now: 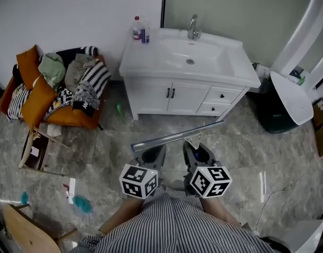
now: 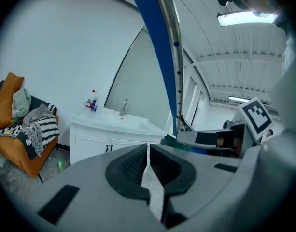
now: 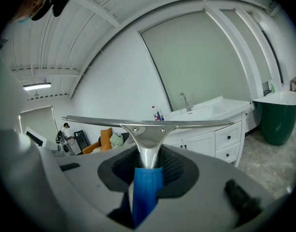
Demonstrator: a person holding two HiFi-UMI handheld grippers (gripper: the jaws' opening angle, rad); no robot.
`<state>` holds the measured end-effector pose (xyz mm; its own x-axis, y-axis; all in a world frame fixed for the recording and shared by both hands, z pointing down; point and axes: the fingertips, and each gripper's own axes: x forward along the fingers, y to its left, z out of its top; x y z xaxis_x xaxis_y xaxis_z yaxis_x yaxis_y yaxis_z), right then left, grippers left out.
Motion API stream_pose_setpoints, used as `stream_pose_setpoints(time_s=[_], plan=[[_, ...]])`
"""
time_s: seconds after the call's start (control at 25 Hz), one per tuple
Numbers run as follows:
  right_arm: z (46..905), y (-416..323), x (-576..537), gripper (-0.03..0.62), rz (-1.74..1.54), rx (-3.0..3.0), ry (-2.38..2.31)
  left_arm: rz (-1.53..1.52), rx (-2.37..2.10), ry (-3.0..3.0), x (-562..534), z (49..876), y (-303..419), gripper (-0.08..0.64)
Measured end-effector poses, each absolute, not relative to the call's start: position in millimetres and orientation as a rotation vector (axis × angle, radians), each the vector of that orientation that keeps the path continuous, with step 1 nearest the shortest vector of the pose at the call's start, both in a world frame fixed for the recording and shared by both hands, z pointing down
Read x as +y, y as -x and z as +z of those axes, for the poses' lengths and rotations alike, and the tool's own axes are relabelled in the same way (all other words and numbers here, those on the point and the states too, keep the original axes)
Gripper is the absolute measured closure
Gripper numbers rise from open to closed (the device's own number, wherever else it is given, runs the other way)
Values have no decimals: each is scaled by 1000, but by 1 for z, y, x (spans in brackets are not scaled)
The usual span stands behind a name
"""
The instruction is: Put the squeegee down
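Note:
The squeegee (image 1: pixel 177 136) has a long metal blade bar and a blue handle (image 3: pixel 147 187). My right gripper (image 1: pixel 195 151) is shut on that handle, and the bar lies level across its view (image 3: pixel 148 123) in front of the jaws. In the left gripper view the bar (image 2: pixel 169 47) rises steeply at the right. My left gripper (image 1: pixel 152 154) is beside the right one, its jaws (image 2: pixel 148 151) shut on a thin white scrap of paper or cloth (image 2: pixel 151 187). Both grippers are held close to the person's striped shirt, above the marble floor and facing the vanity.
A white vanity (image 1: pixel 190 96) with a basin, a faucet (image 1: pixel 193 28) and bottles (image 1: pixel 140 29) stands ahead. An orange chair piled with clothes (image 1: pixel 56 88) is to the left, with a wooden crate (image 1: pixel 35 149) below it. A dark bin with a white lid (image 1: pixel 280 109) is to the right. Litter (image 1: pixel 82 203) lies on the floor.

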<state>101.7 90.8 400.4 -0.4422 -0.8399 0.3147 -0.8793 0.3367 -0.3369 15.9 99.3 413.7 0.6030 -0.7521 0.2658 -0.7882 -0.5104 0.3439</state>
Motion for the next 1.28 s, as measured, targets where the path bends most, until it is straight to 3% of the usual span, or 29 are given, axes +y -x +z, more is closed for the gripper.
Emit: stream_pose_setpoints(time_s=[0.64,1.28], plan=[[415,-76,16,495,757,-2537,-1485,129,-1309,-2324,35,428,3,535],[404,-78,-153,495,739,-2623,-1384,145,-1422,-2300,-126,422,1,535]])
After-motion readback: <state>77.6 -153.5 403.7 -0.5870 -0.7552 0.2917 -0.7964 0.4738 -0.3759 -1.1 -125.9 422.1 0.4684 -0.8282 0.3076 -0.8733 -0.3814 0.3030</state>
